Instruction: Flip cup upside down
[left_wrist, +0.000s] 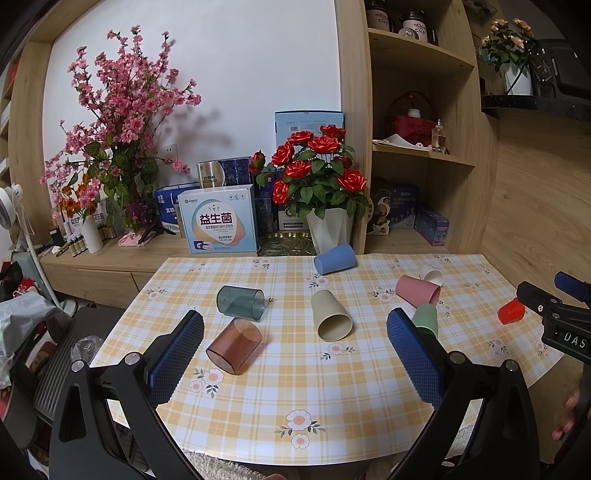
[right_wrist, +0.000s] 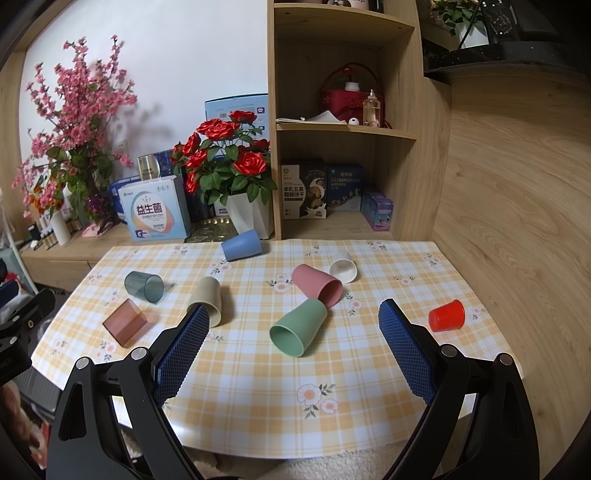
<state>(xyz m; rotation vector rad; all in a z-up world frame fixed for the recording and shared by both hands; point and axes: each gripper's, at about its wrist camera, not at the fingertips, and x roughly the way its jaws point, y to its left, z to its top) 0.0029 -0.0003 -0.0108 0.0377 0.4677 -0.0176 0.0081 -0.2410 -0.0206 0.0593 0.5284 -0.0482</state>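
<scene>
Several cups lie on their sides on the checked tablecloth (left_wrist: 295, 373): a brown see-through cup (left_wrist: 233, 345), a grey-blue see-through cup (left_wrist: 241, 301), a beige cup (left_wrist: 330, 314), a blue cup (left_wrist: 335, 259), a pink cup (right_wrist: 317, 286), a green cup (right_wrist: 298, 327) and a white cup (right_wrist: 343, 271). A small red cup (right_wrist: 446, 315) stands upside down at the right. My left gripper (left_wrist: 295, 328) is open and empty above the near table edge, with the brown and beige cups between its fingers. My right gripper (right_wrist: 291, 325) is open and empty, with the green cup between its fingers.
A white pot of red roses (left_wrist: 328, 225), a white-and-blue box (left_wrist: 221, 221) and pink blossom branches (left_wrist: 118, 122) stand on the low cabinet behind the table. A wooden shelf unit (right_wrist: 347, 125) stands at the back right. A fan (left_wrist: 11, 210) is at the far left.
</scene>
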